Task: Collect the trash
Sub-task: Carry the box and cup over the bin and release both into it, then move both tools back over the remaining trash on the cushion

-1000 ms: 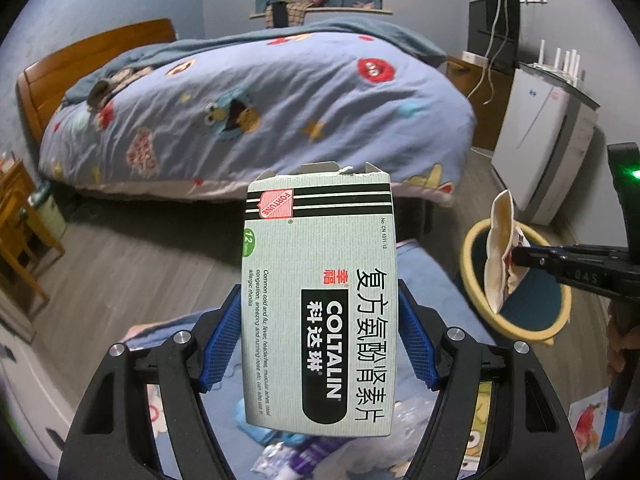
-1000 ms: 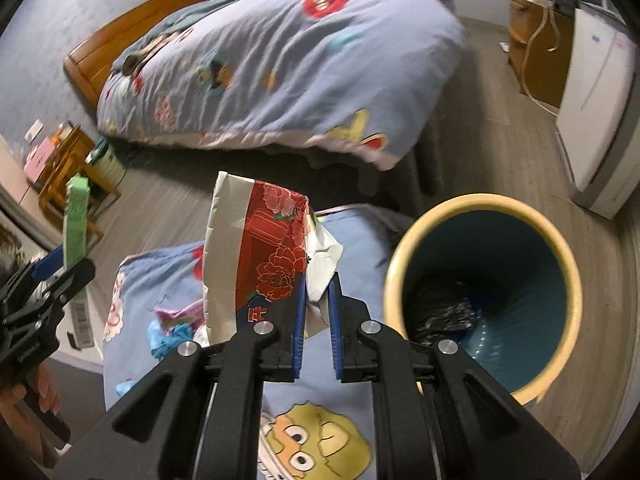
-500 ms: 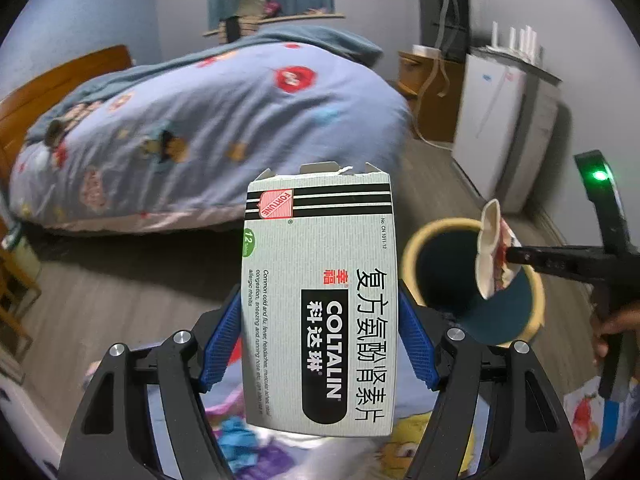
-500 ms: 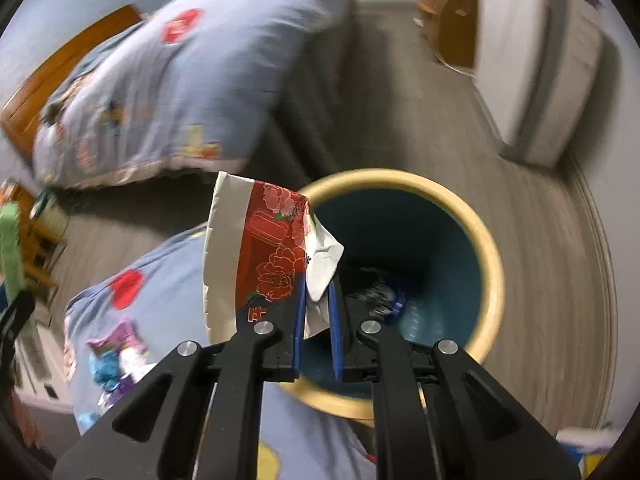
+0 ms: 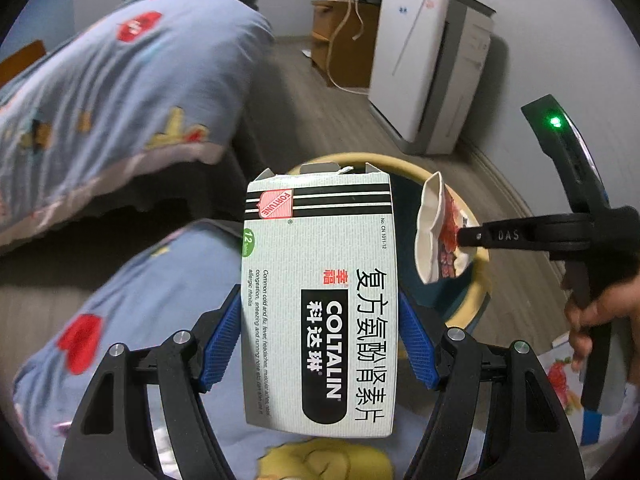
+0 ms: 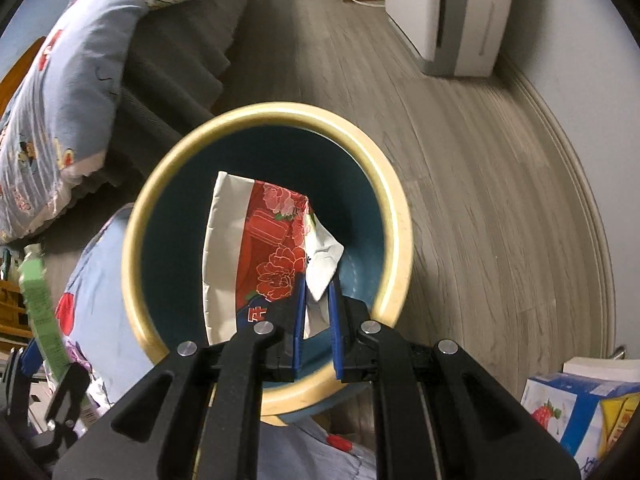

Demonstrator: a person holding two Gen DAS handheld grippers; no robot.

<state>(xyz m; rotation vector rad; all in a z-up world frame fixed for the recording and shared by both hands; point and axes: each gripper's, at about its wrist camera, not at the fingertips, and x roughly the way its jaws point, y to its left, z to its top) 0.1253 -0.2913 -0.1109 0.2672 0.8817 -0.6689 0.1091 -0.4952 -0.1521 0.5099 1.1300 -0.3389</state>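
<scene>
My left gripper (image 5: 320, 340) is shut on a white and grey Coltalin medicine box (image 5: 320, 300), held upright in front of the bin. The bin (image 6: 400, 216) has a yellow rim and a blue inside and stands on the wood floor; in the left wrist view the bin (image 5: 476, 280) shows behind the box. My right gripper (image 6: 318, 312) is over the bin mouth. Its fingers stand slightly apart around a crumpled red-flowered and white paper wrapper (image 6: 272, 256), which also shows in the left wrist view (image 5: 436, 232).
A bed with a blue cartoon quilt (image 5: 120, 92) lies left. A white appliance (image 5: 432, 72) and wooden cabinet (image 5: 340, 40) stand by the far wall. A blue quilt-covered surface (image 5: 140, 300) with loose trash (image 6: 92, 384) lies below the grippers. Cartons (image 6: 580, 408) sit at lower right.
Both grippers have swung right toward the bin. The right gripper now holds the wrapper over the bin mouth, and its fingers have parted a little. The left still grips the box.
</scene>
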